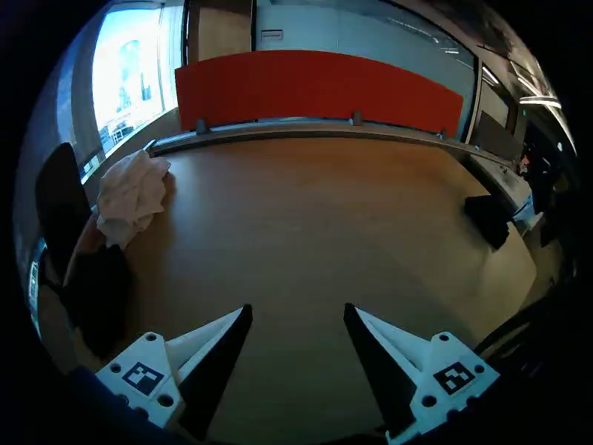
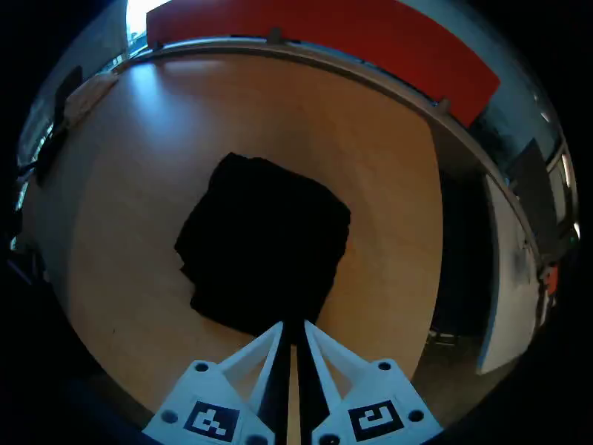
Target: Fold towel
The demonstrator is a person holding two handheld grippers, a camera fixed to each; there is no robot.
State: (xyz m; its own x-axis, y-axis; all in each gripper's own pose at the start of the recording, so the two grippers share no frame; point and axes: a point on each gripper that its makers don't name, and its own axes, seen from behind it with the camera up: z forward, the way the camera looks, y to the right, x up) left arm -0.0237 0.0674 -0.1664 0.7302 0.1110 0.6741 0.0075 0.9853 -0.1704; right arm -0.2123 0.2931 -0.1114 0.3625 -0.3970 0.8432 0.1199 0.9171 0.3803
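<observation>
Left claw (image 1: 296, 308) is hanging wide open over the desk (image 1: 311, 222), while the right claw (image 2: 293, 325) is resting pinched narrow at the near edge of the black towel (image 2: 259, 237) lying just ahead of it.

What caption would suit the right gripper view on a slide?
Hand-held gripper, nearly closed, at the near edge of a black towel lying on a wooden table.
</observation>
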